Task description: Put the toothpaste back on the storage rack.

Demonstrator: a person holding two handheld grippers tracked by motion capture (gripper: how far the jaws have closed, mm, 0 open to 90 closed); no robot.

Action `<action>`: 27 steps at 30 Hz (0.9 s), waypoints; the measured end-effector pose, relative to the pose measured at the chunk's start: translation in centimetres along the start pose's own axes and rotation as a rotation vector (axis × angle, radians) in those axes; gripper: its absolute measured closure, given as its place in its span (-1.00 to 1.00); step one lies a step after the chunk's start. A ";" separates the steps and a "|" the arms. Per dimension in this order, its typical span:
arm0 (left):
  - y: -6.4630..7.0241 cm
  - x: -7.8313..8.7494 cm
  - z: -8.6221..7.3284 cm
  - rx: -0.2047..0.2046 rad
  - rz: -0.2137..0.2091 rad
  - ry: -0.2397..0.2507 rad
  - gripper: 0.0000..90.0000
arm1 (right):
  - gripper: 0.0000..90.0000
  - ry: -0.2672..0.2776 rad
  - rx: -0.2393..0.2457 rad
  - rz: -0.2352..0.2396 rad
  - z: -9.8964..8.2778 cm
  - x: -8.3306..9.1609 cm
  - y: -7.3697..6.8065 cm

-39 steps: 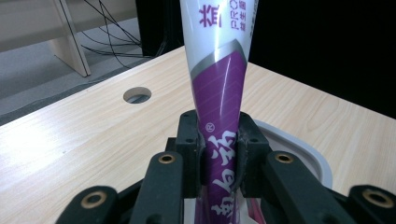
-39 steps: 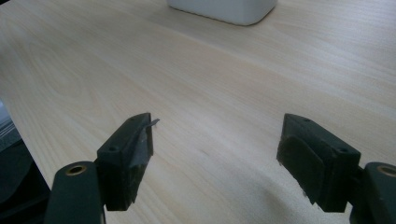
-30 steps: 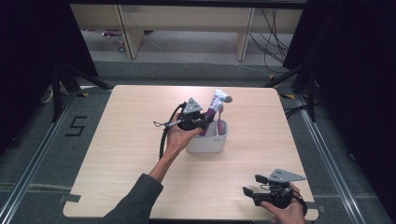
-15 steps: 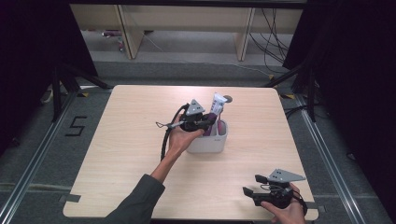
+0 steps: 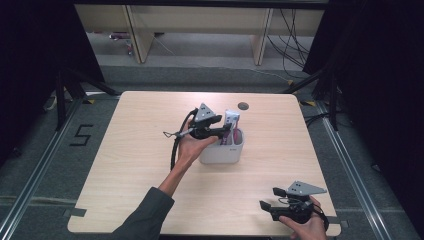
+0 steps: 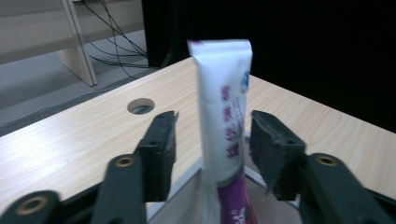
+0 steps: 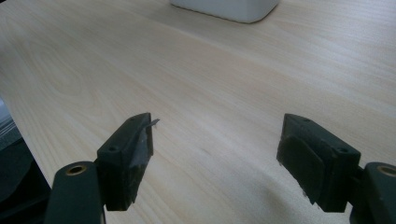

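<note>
Bare table (image 5: pixel 125 165), left gripper (image 6: pixel 212 140) just released around tube (image 6: pixel 224 112), right gripper (image 7: pixel 215 154) agape near edge.

High view hangs above the near edge, looking forward and down across the whole worktop (image 5: pixel 125 165). Left gripper view sits close, level, facing the far right corner past an upright tube (image 6: pixel 224 112). Right gripper view skims low from the near right corner; both high and right views catch the white bin (image 7: pixel 226 8).
</note>
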State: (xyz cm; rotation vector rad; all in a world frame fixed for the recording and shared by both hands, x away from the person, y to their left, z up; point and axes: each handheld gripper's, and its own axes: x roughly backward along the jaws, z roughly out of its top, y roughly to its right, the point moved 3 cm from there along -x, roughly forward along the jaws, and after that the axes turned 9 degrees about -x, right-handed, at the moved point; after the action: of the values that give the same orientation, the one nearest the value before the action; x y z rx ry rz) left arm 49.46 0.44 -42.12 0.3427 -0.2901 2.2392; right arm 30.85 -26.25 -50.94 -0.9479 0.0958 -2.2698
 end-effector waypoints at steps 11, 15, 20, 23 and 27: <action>-0.1 1.0 -0.1 0.010 -0.025 -0.042 -0.14 | -0.41 0.007 0.009 -0.006 0.0 -0.1 0.0; -0.3 1.3 -0.1 0.011 -0.021 -0.047 -0.19 | -0.41 0.006 0.013 -0.006 0.1 0.0 0.1; -0.7 1.8 -0.2 0.018 -0.020 -0.049 -0.19 | -0.41 0.009 0.002 -0.002 0.0 0.0 0.0; -1.0 2.3 -0.2 0.026 -0.012 -0.051 -0.22 | -0.41 0.008 -0.006 -0.008 0.0 0.0 0.0; -1.3 2.6 -0.3 0.039 -0.009 -0.046 -0.23 | -0.41 0.002 -0.002 -0.002 0.0 0.0 0.0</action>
State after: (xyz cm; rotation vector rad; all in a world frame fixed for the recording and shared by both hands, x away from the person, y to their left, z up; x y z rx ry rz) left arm 48.81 3.19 -41.39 0.4162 -0.2693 2.2329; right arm 30.85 -26.23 -50.89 -0.9473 0.0985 -2.2726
